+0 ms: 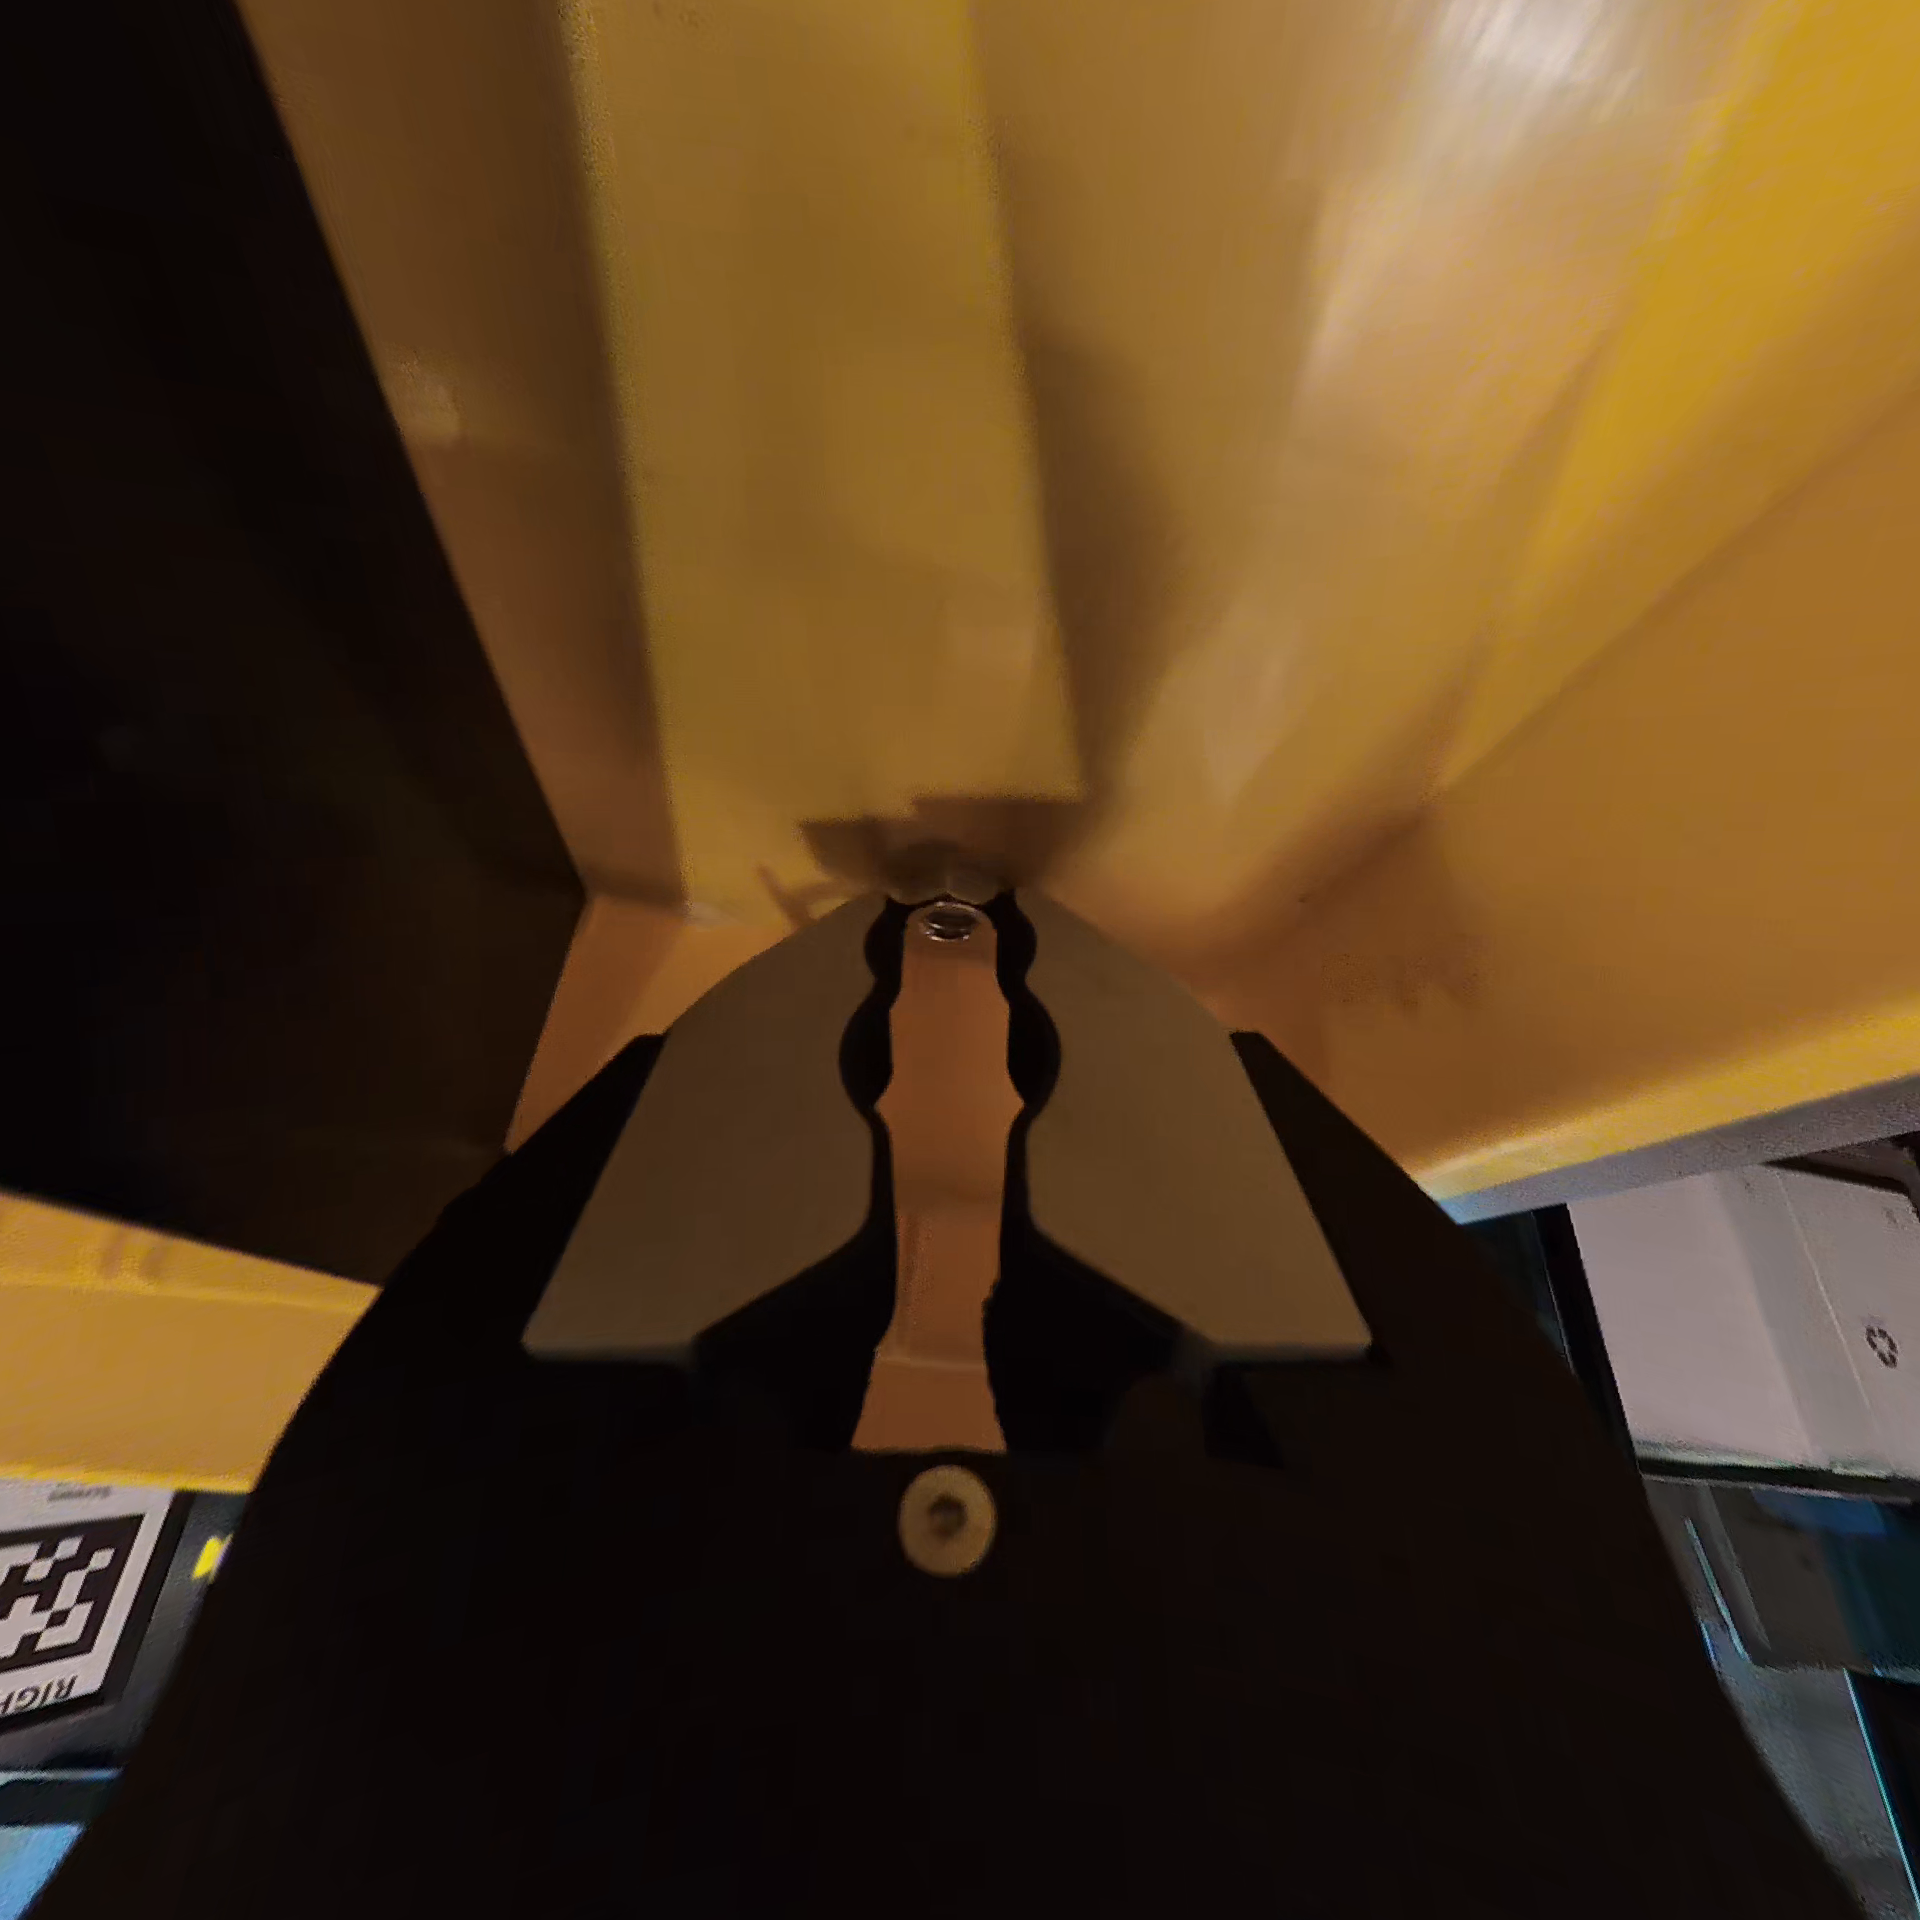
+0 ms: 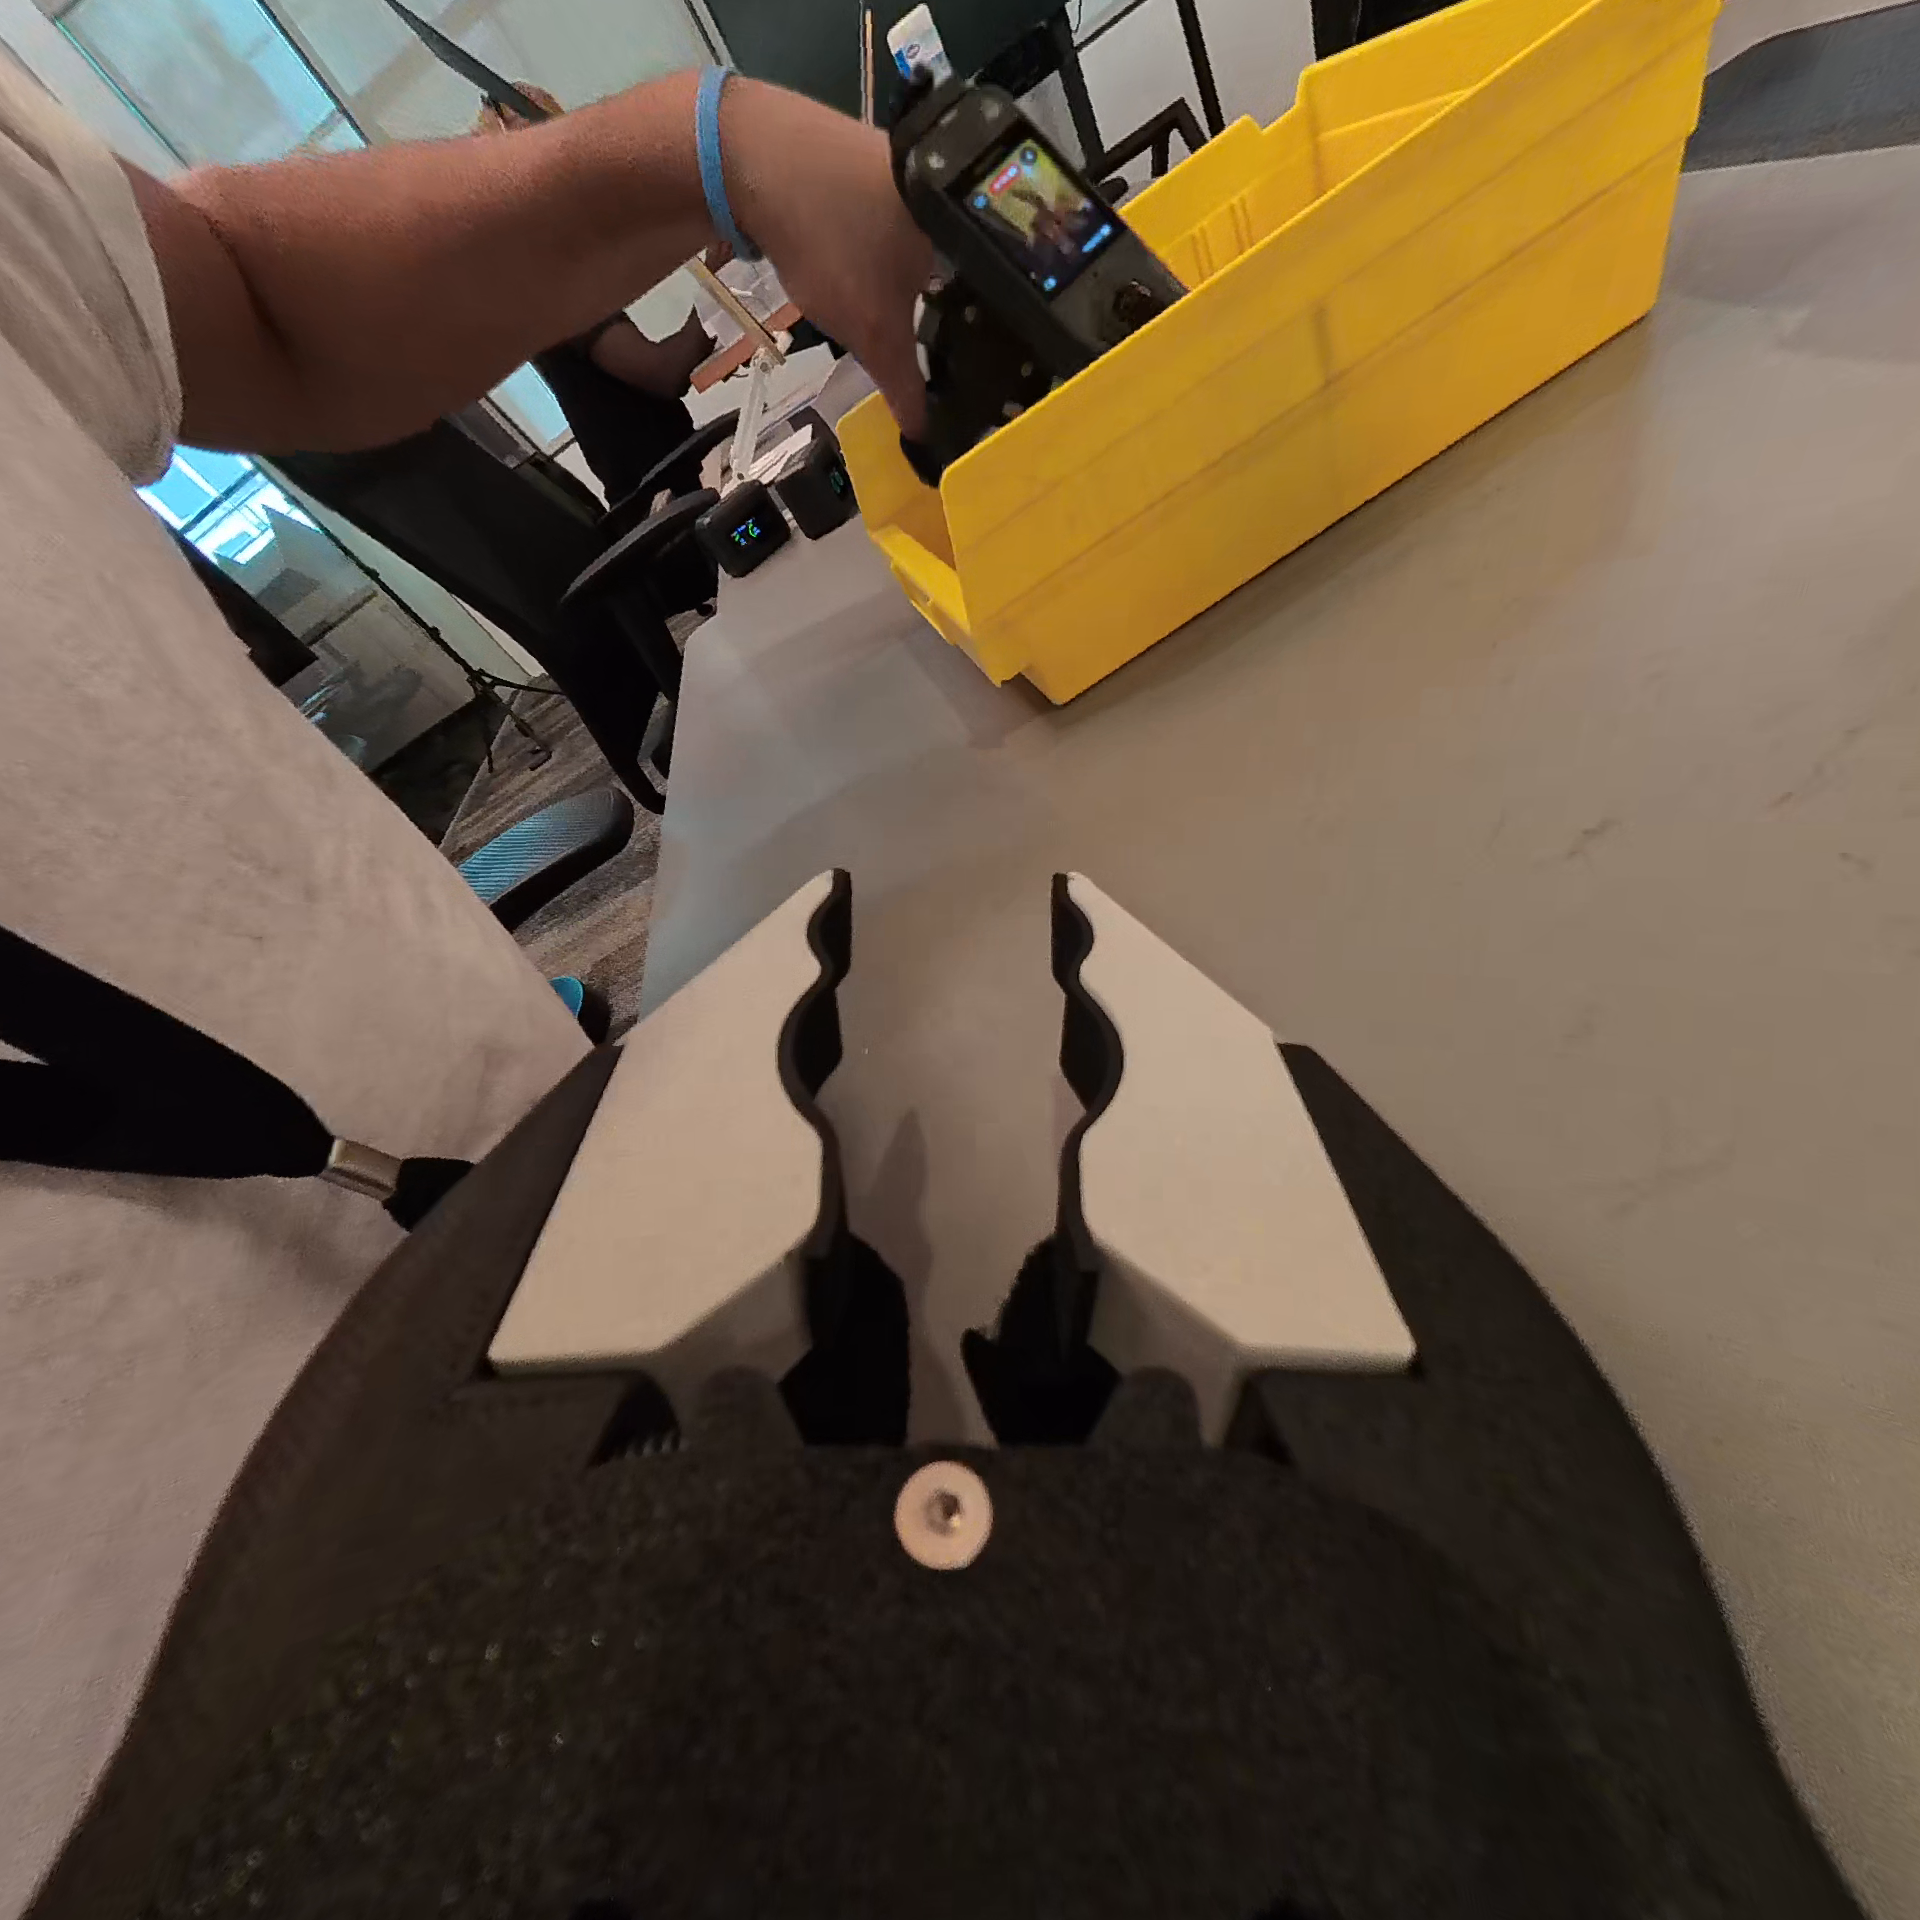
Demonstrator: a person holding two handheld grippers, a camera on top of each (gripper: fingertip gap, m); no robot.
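My left gripper point(image 1: 945, 916) reaches deep into a yellow plastic bin point(image 1: 1351, 520). Its tips are closed in on a small silver metal nut point(image 1: 945, 921) lying at the foot of a yellow divider wall point(image 1: 831, 416). In the right wrist view the same bin point(image 2: 1299, 416) stands on a grey table point(image 2: 1455, 935), and a person's hand point(image 2: 831, 260) holds the left gripper point(image 2: 1018, 260) in the bin's low front end. My right gripper point(image 2: 951, 894) is open and empty, low over the table, well short of the bin.
A person's forearm with a blue wristband point(image 2: 717, 156) and a grey shirt point(image 2: 156, 831) fill the left. Two small black devices with lit screens point(image 2: 743, 535) sit at the table's far edge. Office chairs point(image 2: 623, 582) stand beyond. A white box point(image 1: 1766, 1320) and a marker tag point(image 1: 62, 1600) lie outside the bin.
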